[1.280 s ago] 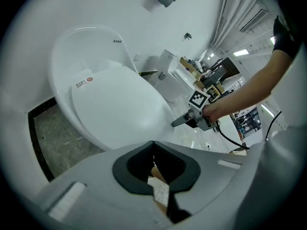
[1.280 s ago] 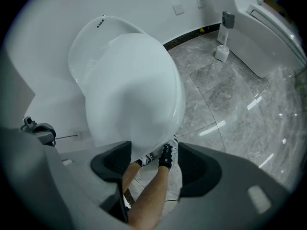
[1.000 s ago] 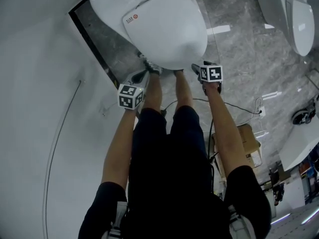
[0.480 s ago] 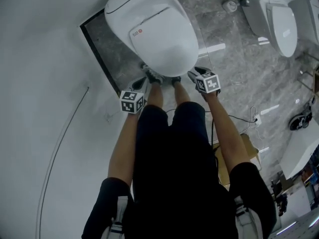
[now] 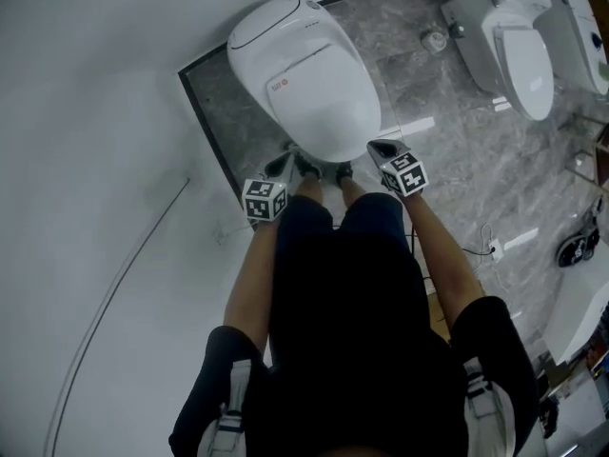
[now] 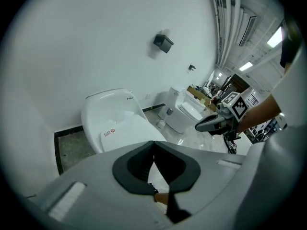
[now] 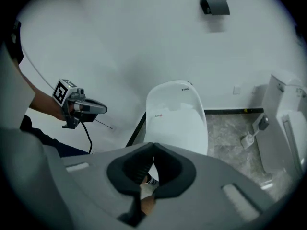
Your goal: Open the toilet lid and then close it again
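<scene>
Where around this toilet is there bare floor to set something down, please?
The marble floor between the toilet and the second toilet is bare and wide. The strip left of it, by the black edging, is narrow. In front, feet, the left tool and the right tool crowd it.

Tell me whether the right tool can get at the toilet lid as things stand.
Probably yes: the right tool hangs close to the front edge of the closed toilet lid, with nothing between them. Its jaws have just closed, empty, so it would need to reopen to grip.
</scene>
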Motion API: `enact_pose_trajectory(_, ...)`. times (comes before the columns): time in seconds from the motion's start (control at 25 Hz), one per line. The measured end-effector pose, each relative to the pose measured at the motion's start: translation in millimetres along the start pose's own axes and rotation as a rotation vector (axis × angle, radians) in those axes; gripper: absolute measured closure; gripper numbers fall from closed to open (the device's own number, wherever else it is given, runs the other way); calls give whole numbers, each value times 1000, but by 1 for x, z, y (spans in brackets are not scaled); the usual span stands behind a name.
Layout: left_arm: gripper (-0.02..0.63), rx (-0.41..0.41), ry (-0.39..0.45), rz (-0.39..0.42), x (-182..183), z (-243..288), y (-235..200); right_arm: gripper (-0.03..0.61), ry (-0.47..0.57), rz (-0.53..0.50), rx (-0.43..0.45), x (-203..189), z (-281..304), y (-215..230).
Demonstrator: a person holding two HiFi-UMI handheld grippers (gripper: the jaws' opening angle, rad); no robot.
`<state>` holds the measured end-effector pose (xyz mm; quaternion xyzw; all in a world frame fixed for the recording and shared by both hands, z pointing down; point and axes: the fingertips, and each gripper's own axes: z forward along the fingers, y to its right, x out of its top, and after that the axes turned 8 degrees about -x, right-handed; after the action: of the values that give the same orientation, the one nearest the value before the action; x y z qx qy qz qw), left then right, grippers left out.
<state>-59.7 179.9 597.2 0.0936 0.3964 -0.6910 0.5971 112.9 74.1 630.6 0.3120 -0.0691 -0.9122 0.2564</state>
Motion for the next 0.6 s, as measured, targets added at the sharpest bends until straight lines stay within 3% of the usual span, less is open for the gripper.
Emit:
enact_pose_trajectory(0.24,603,27,91,26,26,-30,20,575,83,-149,12,35,-41,-29)
enact_pose_trajectory(0.4,603,47,157,83,54,-47,35,575,159,-158,60,64,-63,-39)
enact_pose_trajectory(0.6,603,71,225,104,73,-68,50,575,293,-173,59,96,-93,-46)
